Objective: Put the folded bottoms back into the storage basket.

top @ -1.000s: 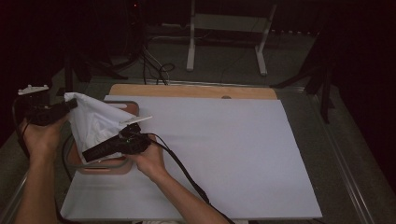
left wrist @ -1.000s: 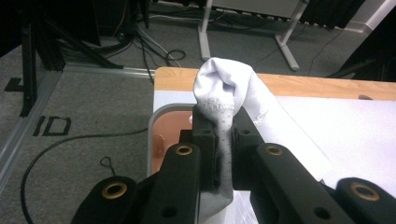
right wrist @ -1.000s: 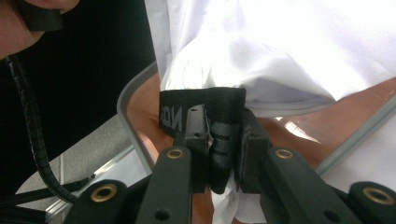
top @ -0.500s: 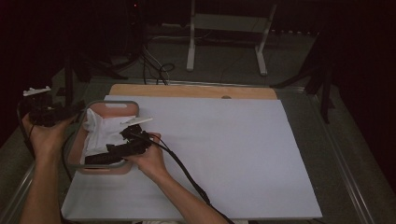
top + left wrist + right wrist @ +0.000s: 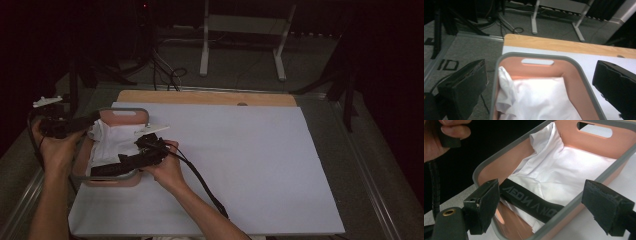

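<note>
Lying now in pink basket [image 5: 131,116] on white sheet [image 5: 260,165]: white garment [image 5: 117,142], lifted before; left gripper [image 5: 92,120] and right gripper [image 5: 107,170] just opened, released.

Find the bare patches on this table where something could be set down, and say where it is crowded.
The white sheet lies bare from the right hand across to its right edge, and forward to the wooden strip. Crowded: the left end, where the basket holding the white garment sits with both tools over it.
</note>
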### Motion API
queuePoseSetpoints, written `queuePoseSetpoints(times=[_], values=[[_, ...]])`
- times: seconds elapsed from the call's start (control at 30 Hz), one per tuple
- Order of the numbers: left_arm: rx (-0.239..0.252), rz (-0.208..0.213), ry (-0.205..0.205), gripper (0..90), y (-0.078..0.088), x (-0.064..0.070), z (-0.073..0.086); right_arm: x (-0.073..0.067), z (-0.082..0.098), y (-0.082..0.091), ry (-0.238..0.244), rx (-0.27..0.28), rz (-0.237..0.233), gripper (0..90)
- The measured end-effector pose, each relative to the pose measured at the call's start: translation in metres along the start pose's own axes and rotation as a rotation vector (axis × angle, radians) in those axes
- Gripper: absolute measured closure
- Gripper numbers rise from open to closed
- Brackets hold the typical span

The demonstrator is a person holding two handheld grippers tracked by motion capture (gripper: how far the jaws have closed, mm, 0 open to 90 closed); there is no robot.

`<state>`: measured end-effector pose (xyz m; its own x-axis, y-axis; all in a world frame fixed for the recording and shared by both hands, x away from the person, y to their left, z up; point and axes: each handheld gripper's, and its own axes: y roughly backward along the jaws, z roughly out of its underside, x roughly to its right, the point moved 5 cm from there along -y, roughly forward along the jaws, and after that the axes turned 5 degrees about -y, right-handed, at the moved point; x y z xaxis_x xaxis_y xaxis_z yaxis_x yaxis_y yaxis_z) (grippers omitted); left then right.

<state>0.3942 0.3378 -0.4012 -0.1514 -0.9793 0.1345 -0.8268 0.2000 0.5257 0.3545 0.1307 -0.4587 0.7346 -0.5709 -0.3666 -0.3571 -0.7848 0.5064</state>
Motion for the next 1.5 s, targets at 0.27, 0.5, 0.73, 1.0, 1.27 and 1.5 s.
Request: queuePoseSetpoints(times=[0.27,0.5,0.73,1.0,1.27,1.5], values=[[0.027,0.012,-0.036,0.1,0.008,0.014,0.004,0.008,0.003,0.014,0.027,0.012,0.015,15.2],[0.034,0.032,-0.074,0.1,0.014,0.029,0.017,0.018,0.005,0.030,0.025,0.010,0.038,14.5],[0.039,0.056,-0.123,0.1,0.018,0.046,0.031,0.041,0.007,0.052,0.006,0.020,0.083,14.4],[0.059,0.072,-0.177,0.1,0.027,0.067,0.041,0.056,0.010,0.077,0.023,0.035,0.099,13.9],[0.070,0.094,-0.207,0.1,0.030,0.082,0.060,0.066,0.014,0.102,0.041,0.051,0.105,13.5],[0.077,0.126,-0.240,0.1,0.033,0.093,0.075,0.076,0.018,0.119,0.034,0.070,0.122,13.4]])
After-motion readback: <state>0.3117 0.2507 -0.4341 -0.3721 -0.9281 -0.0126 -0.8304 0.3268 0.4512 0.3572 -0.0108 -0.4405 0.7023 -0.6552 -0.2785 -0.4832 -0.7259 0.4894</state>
